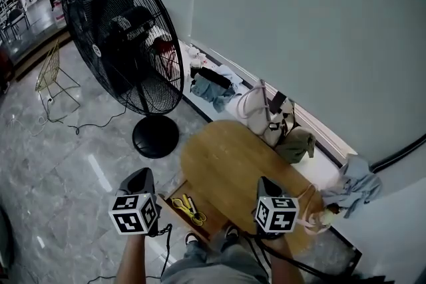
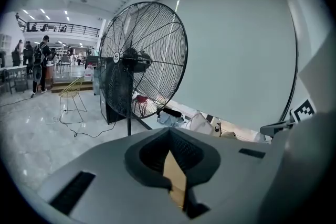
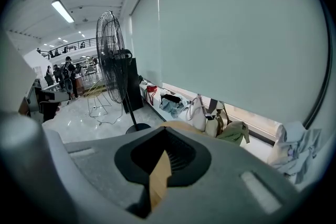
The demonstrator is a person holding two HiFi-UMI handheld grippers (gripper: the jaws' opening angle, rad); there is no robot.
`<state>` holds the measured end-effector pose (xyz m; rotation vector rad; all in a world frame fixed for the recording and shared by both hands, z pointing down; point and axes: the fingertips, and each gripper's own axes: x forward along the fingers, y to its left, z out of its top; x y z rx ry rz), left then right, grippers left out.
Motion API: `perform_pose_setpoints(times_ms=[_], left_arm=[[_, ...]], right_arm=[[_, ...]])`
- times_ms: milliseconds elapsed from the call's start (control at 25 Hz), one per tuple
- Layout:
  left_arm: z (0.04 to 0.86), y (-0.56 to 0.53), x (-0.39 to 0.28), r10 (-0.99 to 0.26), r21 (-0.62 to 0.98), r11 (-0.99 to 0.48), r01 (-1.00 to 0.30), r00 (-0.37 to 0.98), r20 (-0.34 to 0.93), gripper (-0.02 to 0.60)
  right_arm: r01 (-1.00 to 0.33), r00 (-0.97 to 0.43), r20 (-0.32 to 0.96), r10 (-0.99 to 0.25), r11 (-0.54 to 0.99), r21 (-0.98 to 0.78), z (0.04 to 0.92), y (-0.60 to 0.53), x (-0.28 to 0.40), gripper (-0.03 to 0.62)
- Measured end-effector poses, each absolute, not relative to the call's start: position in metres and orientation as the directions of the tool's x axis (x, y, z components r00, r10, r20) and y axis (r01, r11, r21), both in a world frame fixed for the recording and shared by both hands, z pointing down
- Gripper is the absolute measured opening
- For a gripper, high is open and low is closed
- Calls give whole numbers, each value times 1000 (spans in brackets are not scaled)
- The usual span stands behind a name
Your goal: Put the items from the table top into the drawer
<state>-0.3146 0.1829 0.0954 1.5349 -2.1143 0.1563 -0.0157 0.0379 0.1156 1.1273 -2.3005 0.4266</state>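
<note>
Yellow-handled scissors (image 1: 189,207) lie in the open drawer (image 1: 210,224) at the wooden bench's (image 1: 233,156) near edge. My left hand-held gripper (image 1: 141,176) hovers just left of the drawer and my right hand-held gripper (image 1: 266,183) over the bench, both closed, empty.

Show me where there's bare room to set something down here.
The wooden table top is bare from the open drawer across to the wall ledge. Only a pale strapped thing lies at its near right edge. The drawer already holds yellow scissors. The ledge is crowded with bags and clothes.
</note>
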Motion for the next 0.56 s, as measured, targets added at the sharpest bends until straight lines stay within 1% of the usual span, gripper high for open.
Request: perform_pose_setpoints(times_ms=[560], left_arm=[[100,184,-313,-858,240,353,-904,-210,468,3]], right_arm=[[-806,-497,590,-637,591,-40,113,40,-13,5]])
